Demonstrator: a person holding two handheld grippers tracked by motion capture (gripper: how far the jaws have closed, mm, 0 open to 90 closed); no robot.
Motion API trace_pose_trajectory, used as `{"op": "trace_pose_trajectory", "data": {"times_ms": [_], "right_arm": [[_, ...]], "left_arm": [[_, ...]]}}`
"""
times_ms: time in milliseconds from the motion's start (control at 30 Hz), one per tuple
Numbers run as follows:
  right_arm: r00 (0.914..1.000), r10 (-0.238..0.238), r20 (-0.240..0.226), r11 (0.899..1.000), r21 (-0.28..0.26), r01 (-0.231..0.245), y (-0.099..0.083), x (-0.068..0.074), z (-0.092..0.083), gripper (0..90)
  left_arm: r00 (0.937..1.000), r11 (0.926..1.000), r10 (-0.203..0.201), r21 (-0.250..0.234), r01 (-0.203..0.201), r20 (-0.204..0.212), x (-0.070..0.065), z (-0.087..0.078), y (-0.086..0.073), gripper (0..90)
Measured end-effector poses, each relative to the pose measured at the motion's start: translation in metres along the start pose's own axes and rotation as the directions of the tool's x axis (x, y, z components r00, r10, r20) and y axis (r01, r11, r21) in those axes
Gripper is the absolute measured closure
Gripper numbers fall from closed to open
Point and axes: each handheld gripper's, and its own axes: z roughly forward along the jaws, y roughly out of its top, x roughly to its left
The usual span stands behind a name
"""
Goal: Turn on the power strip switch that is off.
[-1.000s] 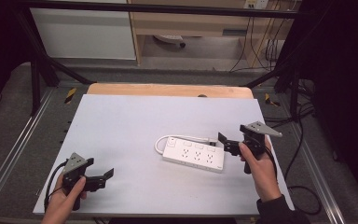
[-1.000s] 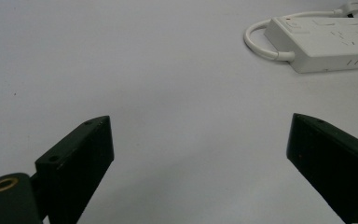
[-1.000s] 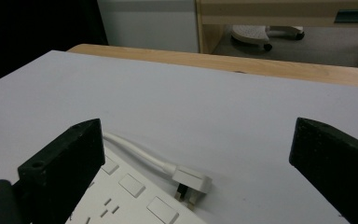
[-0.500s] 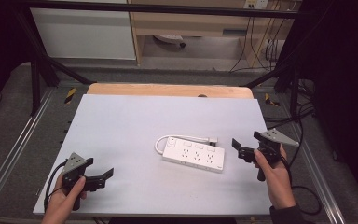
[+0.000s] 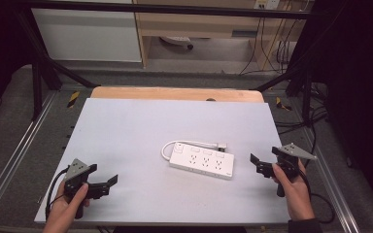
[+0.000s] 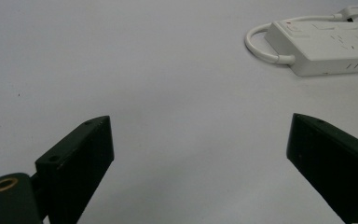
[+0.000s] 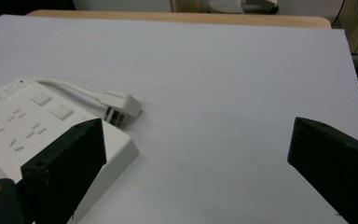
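Fingers of both grippers gape empty; white power strip (image 5: 202, 160) bears no legible writing.

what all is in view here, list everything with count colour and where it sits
power strip: one, white, right of centre on the table, lying flat, sockets up
cord: one, white, loops out of the strip's left end and runs along its far side
plug: one, white, at the cord's end, lying by the strip's far right corner
table: one, pale grey top with a wooden strip along the far edge
floor cables: several, dark, beyond the table at the far right
left gripper: one, black, near left corner, jaws wide apart, held in the left hand
right gripper: one, black, just right of the strip, jaws wide apart, held in the right hand
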Motion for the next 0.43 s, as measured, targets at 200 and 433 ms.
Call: {"op": "trace_pose_trajectory", "data": {"times_ms": [200,433], "right_arm": [[0.9999,0.000,0.011,0.999,0.049,-0.001,-0.011,-0.003,0.010,4.7],[0.9996,-0.025,0.009,0.994,0.109,0.024,-0.021,-0.001,0.022,5.1]], "left_arm": [[1.0000,1.0000,0.002,0.002,-0.002,-0.002,0.000,0.000,0.000,7.4],[1.0000,1.0000,0.005,0.008,-0.005,0.002,-0.001,0.001,0.000,7.5]]}}
